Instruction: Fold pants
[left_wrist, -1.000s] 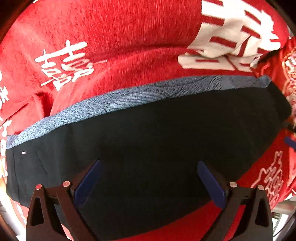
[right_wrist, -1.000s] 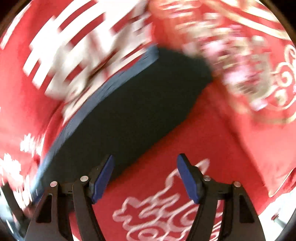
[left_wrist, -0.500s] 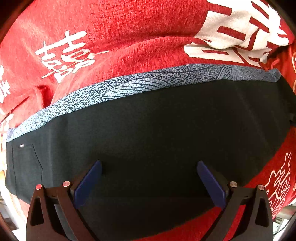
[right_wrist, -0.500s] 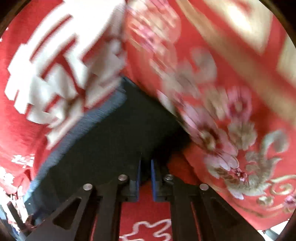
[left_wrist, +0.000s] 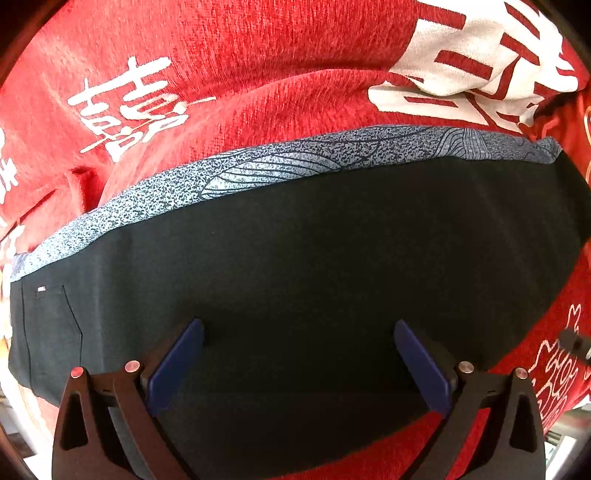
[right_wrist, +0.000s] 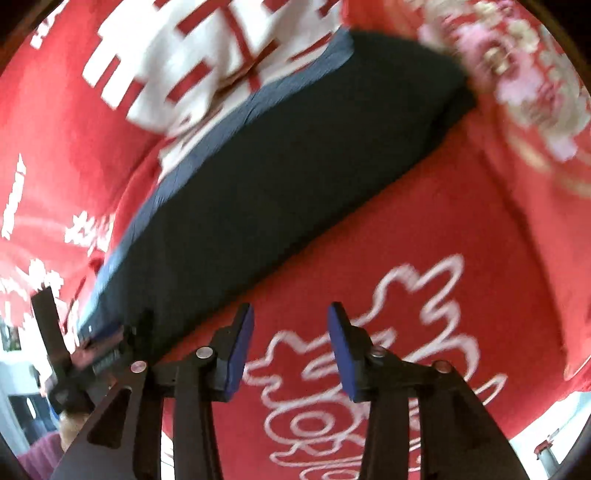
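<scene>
The black pants (left_wrist: 314, 258) lie folded flat on a red blanket (left_wrist: 240, 74), with a blue-grey patterned band (left_wrist: 295, 158) along their far edge and a pocket (left_wrist: 48, 325) at the left. My left gripper (left_wrist: 299, 354) is open and empty, just above the pants' near part. In the right wrist view the pants (right_wrist: 277, 177) run diagonally from lower left to upper right. My right gripper (right_wrist: 290, 347) is open and empty over bare red blanket, apart from the pants' near edge. The left gripper (right_wrist: 74, 362) shows at the lower left there.
The red blanket (right_wrist: 443, 221) with white characters and floral patterns covers the whole surface. A raised fold with large white characters (left_wrist: 480, 55) lies beyond the pants. The blanket's edge and a pale floor show at the lower right in the right wrist view (right_wrist: 554, 435).
My right gripper was shut at the pants' right end half a second ago; it has opened and drawn back off the pants. The left gripper stays open over the pants.
</scene>
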